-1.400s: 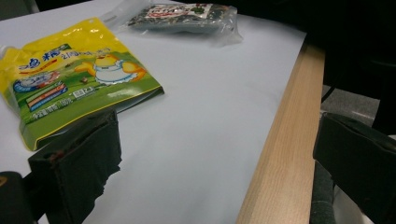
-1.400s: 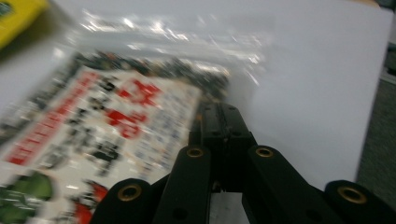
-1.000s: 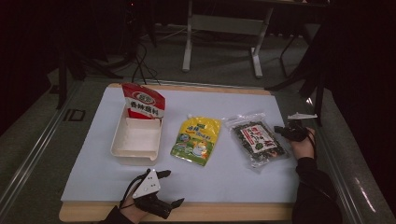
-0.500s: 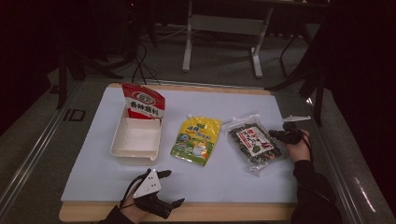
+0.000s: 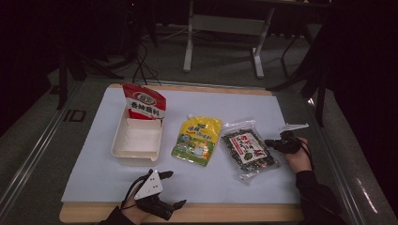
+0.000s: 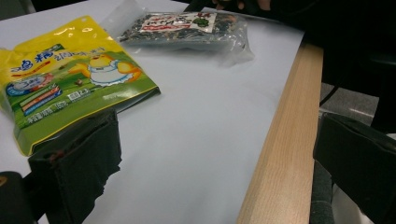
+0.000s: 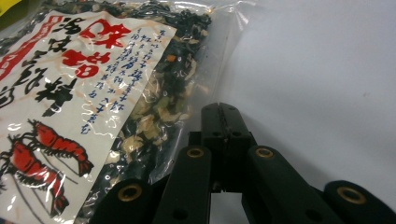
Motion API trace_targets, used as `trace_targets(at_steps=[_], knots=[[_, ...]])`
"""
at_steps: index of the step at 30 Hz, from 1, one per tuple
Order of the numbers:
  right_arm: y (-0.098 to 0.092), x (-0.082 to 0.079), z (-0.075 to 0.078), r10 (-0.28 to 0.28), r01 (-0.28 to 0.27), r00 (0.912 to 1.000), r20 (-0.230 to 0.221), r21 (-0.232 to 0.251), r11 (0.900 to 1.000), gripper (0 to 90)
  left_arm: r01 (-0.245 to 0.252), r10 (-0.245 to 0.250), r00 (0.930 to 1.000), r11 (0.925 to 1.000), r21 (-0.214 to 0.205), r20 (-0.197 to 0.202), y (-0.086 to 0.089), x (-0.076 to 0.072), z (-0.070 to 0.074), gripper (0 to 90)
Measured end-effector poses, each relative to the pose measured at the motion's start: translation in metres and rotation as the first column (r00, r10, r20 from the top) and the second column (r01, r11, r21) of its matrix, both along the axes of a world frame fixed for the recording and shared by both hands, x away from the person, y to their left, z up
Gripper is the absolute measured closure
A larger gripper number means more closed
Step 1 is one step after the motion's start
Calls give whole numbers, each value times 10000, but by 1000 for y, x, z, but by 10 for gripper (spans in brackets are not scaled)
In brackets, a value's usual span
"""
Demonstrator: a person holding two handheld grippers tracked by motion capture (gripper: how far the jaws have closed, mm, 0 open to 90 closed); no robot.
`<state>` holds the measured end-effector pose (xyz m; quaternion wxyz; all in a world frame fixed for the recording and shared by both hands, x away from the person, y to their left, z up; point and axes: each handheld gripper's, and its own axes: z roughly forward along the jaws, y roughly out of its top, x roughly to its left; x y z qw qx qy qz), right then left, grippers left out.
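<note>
A clear bag of dark dried seaweed (image 5: 248, 151) with a red-and-white label (image 7: 70, 93) lies on the white mat, right of centre. My right gripper (image 5: 268, 142) is shut, its joined tips (image 7: 219, 111) low over the mat at the bag's right edge; I cannot tell whether they touch the plastic. A yellow-green pouch (image 5: 197, 139) lies flat in the middle (image 6: 70, 79). My left gripper (image 5: 176, 189) rests near the front edge, jaws wide open (image 6: 217, 126) with nothing between them, facing the pouch and the seaweed bag (image 6: 187, 28).
A cream tray (image 5: 123, 151) sits left of the pouch, with a red snack packet (image 5: 144, 102) leaning upright at its far end. The mat (image 5: 211, 183) covers a wooden table whose front edge (image 6: 285, 140) runs beside my left gripper. Dark floor and metal frames lie beyond.
My right gripper has slid left across the mat up to the seaweed bag's right edge. The left gripper has stayed where it was.
</note>
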<state>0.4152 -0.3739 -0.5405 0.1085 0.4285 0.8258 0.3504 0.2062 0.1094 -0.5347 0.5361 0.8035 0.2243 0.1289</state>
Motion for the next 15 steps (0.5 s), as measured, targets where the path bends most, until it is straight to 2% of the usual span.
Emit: trace_targets(at_steps=[6, 7, 15], knots=[[10, -19, 0, 314, -315, 9995, -7, -102, 9995, 900, 2, -2, 10000, 10000, 0, 19, 0, 0, 1, 21], [16, -29, 0, 465, -465, 9989, 8, -86, 9989, 900, 8, -8, 10000, 10000, -4, 8, 0, 0, 0, 21], [25, -47, 0, 667, -667, 9978, 26, 37, 9978, 900, 79, -79, 10000, 10000, -12, -6, -2, 0, 1, 21]])
